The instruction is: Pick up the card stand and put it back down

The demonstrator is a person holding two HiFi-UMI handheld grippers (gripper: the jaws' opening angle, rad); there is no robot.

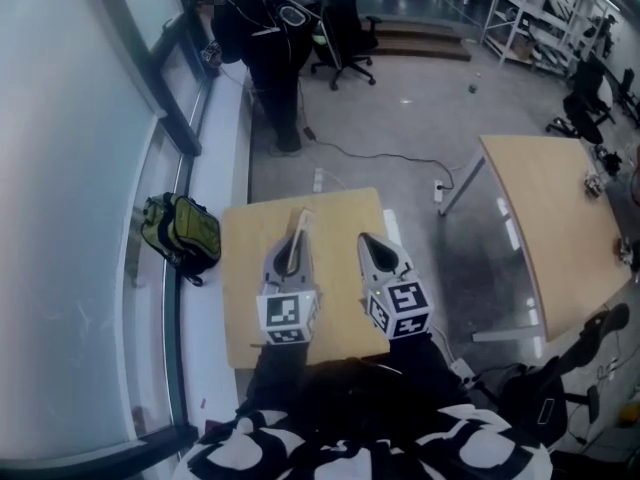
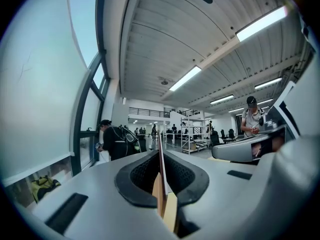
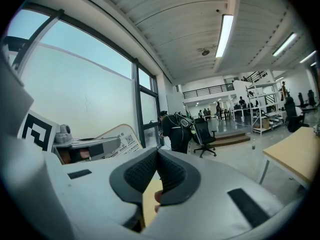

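Grey concrete floor spreads around a small wooden table (image 1: 250, 298) that stands just beside a long window ledge, where a green backpack (image 1: 182, 233) lies. Both of my grippers hang over this table, side by side and pointing away from me, close to level.

My left gripper (image 1: 295, 240) is clamped on the card stand (image 1: 301, 218). In the left gripper view the stand shows as a thin upright sheet, edge-on, pinched between the two black pads (image 2: 182, 176), with a wooden part of it lower down in the gap. Its top edge rises past the jaw tips. The stand is held above the table, over the far left part of the top; I cannot tell whether its foot touches the wood.

My right gripper (image 1: 368, 243) is near the left one but apart from it. Its jaws are closed together at the tips and hold nothing. The right gripper view shows the printed face of the card stand off to the left, tilted, above my left gripper.

Farther off, a person in black (image 1: 265, 38) stands by the window, near an office chair (image 1: 340, 18). A second, larger wooden table (image 1: 560, 218) stands to the right, and a cable (image 1: 380, 158) trails across the floor.
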